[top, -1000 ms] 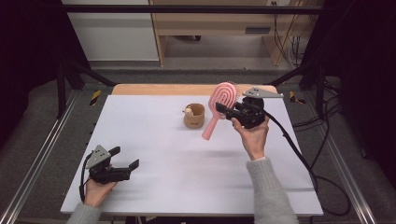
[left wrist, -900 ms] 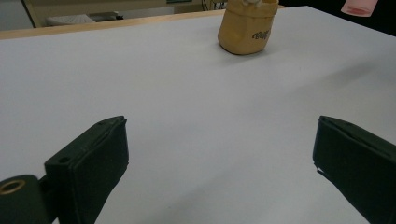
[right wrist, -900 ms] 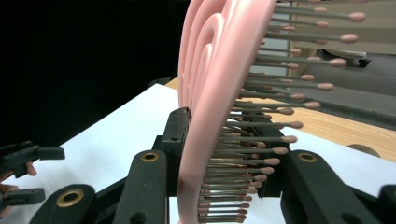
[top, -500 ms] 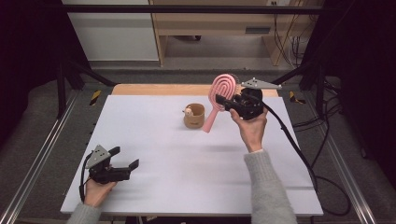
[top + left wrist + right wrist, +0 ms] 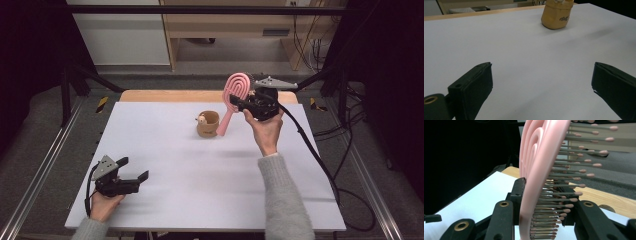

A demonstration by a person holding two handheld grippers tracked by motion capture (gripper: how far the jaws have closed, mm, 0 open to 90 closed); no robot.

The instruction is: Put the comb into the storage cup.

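The white worktop point(image 5: 200, 165) is carrying a tan cup point(image 5: 208, 123) near its far edge. Beside the cup, the right gripper point(image 5: 246, 104) is pinching a pink hairbrush point(image 5: 235, 95) in the air, handle slanting down toward the cup. The left gripper point(image 5: 131, 173) is resting spread near the front-left corner.

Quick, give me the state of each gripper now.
Left gripper: open, holding nothing, low over the table.
Right gripper: closed on the pink hairbrush, lifted beside the tan cup.
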